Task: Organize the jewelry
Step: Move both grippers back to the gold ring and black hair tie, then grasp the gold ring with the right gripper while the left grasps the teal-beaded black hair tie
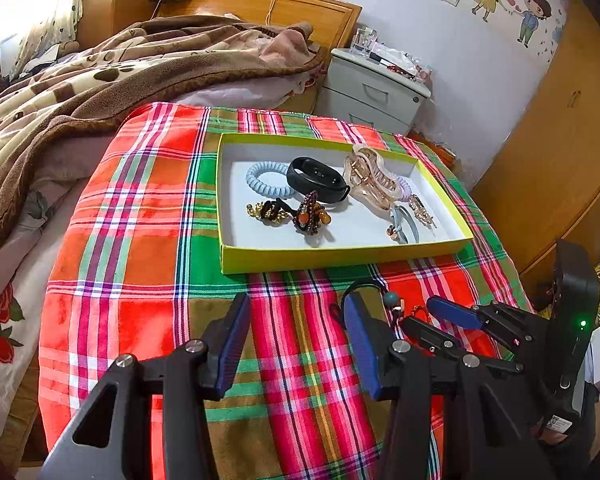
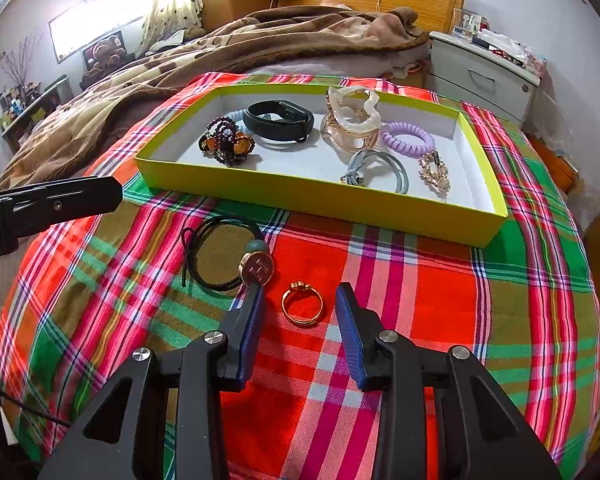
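Between open tool (image 2: 300, 300) pads, gold ring (image 2: 302, 309) lies flat.

The gold metal ring (image 2: 302, 308) lies on the plaid cloth (image 2: 440, 320) between the right gripper (image 2: 300, 300)'s spread blue pads, bare cloth on each side. Just left, the black cord hair tie with a round gold charm (image 2: 228, 256) crowds the left pad. Ahead, the low wall of the yellow-green cardboard tray (image 2: 320, 196) crosses the path; its white floor is free only at the near middle and far-right end
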Tool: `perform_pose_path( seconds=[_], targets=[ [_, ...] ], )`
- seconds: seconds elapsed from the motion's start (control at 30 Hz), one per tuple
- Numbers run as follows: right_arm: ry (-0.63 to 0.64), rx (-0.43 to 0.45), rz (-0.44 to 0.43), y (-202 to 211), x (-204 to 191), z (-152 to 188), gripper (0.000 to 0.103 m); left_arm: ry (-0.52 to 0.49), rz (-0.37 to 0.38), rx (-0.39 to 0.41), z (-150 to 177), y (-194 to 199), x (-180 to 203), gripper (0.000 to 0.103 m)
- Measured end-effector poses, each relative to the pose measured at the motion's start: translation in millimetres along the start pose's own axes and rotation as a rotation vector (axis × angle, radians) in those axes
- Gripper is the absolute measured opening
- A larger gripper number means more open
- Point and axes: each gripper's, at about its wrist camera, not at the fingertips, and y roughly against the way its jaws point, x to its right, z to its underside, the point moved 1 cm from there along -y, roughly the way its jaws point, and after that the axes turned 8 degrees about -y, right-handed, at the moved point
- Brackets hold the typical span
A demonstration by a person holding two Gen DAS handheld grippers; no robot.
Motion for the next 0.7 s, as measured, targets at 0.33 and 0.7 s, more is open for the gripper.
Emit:
perform_pose_path(
  seconds=[0.33, 0.7],
  targets=[
    [-0.038, 0.020, 0.000, 5.2, 10.0, 2.1, 0.023, -0.004, -0.002, -0.013, -0.2, -3.5, 4.7, 0.050],
    [-0.141, 0.080, 0.010, 23.9, 35.7, 2.0, 0.023, -0.088, 0.051, -0.040, -1.8, -14.8, 35.0, 0.050]
  ],
)
